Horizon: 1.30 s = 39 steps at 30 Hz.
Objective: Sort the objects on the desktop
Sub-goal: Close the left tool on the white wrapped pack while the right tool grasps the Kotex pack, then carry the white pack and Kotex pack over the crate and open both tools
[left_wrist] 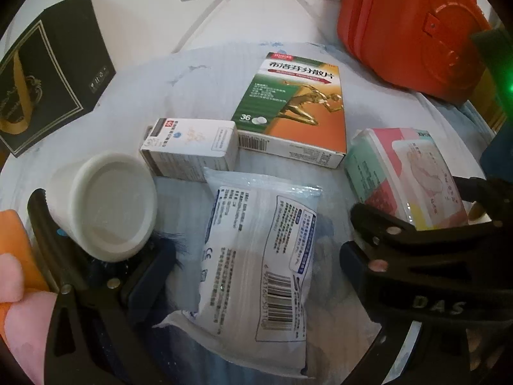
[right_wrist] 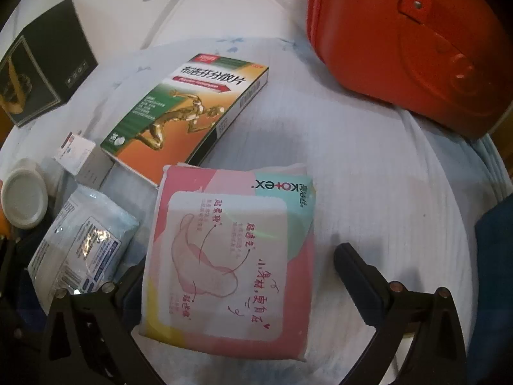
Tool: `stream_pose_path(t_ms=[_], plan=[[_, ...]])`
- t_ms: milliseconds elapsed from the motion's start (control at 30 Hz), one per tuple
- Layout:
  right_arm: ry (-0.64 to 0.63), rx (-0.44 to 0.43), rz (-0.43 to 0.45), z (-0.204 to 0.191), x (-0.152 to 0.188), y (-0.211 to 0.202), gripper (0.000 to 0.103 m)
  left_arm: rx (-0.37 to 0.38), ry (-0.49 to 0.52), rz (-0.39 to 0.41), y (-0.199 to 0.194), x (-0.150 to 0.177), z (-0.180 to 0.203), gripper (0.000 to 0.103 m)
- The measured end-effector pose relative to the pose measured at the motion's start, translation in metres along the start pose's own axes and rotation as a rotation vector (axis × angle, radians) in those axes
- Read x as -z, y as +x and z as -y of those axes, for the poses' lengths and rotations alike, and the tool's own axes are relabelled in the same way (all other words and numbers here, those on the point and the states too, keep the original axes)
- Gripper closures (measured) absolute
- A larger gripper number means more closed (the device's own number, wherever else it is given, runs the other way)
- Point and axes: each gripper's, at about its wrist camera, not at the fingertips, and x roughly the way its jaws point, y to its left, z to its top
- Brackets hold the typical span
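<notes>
Left gripper (left_wrist: 256, 250): jaws spread wide, released, straddling the mask pack (left_wrist: 256, 256) without pressing it. The white jar (left_wrist: 102, 205) lies on its side beside the left finger. Right gripper (right_wrist: 237, 276): jaws apart, around the pad pack (right_wrist: 231, 256); the right finger stands clear of it, and contact at the left finger cannot be determined. On the table (right_wrist: 384, 192), the tablet box (left_wrist: 295, 109) and small box (left_wrist: 189, 144) lie toward the far edge. The orange case (right_wrist: 416, 48) occupies the far right corner, the black box (left_wrist: 48, 80) the far left.
</notes>
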Motion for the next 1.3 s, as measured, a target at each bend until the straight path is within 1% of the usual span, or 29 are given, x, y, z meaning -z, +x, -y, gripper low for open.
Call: stream_pose_path(t_ms=[33,67,100,167,200,233,267,300,333,400,433,500,567,667,767,900,1067,1167,1200,1233,1300], plan=[[0.011,-0.007,-0.025,0.003,0.001,-0.002,0.000,-0.001,0.005,-0.005,0.000,0.000,0.000,0.000],[0.034,-0.019,-0.010,0.008,0.004,-0.011,0.000,-0.002,0.007,-0.007,-0.001,0.003,-0.001,0.000],[0.041,-0.023,0.012,0.009,0.005,-0.018,0.000,-0.003,0.012,-0.009,-0.002,0.004,0.000,0.000],[0.037,-0.031,0.083,0.011,0.007,-0.037,0.000,0.003,0.015,0.003,-0.003,0.006,0.002,0.003],[0.032,-0.039,0.098,0.010,0.006,-0.041,0.000,0.003,0.013,0.005,-0.004,0.007,0.003,0.006],[0.030,-0.047,0.099,0.008,0.006,-0.042,0.003,0.004,0.014,0.004,-0.005,0.007,0.004,0.016],[0.034,-0.065,0.085,0.009,0.005,-0.040,0.014,0.007,0.014,0.004,-0.007,0.006,0.005,0.023],[0.035,-0.076,0.072,0.006,0.006,-0.038,0.020,0.013,0.022,0.006,-0.009,0.003,-0.003,0.038],[0.040,-0.093,0.041,0.006,0.007,-0.032,0.029,0.012,0.021,0.012,-0.011,0.003,0.001,0.047],[0.034,-0.088,0.026,0.007,0.010,-0.028,0.031,0.011,0.020,0.006,-0.011,0.002,0.003,0.049],[0.030,-0.087,0.029,0.008,0.013,-0.029,0.032,0.007,0.018,0.008,-0.011,0.003,0.003,0.051],[0.017,-0.080,0.036,0.006,0.016,-0.037,0.033,-0.015,0.022,0.015,-0.013,0.005,0.005,0.053],[0.008,-0.077,0.054,0.007,0.020,-0.044,0.033,-0.020,0.020,0.024,-0.019,0.007,0.005,0.053],[-0.004,-0.084,0.085,0.011,0.025,-0.059,0.033,-0.030,0.007,0.052,-0.034,0.010,0.004,0.054],[-0.019,-0.078,0.124,0.010,0.031,-0.081,0.033,-0.050,-0.017,0.097,-0.057,0.013,0.003,0.054],[-0.047,-0.074,0.188,0.004,0.040,-0.117,0.033,-0.069,-0.059,0.166,-0.101,0.021,-0.004,0.054],[-0.078,-0.090,0.293,-0.003,0.070,-0.188,0.033,-0.083,-0.089,0.260,-0.170,0.039,-0.002,0.054],[-0.099,-0.093,0.351,-0.012,0.087,-0.226,0.033,-0.094,-0.098,0.324,-0.219,0.058,0.003,0.054],[-0.107,-0.090,0.378,-0.016,0.095,-0.242,0.033,-0.094,-0.100,0.337,-0.229,0.062,0.003,0.054],[-0.111,-0.088,0.392,-0.020,0.098,-0.249,0.033,-0.095,-0.103,0.355,-0.244,0.069,0.005,0.054],[-0.116,-0.082,0.442,-0.024,0.116,-0.280,0.033,-0.093,-0.103,0.390,-0.272,0.084,0.009,0.054]])
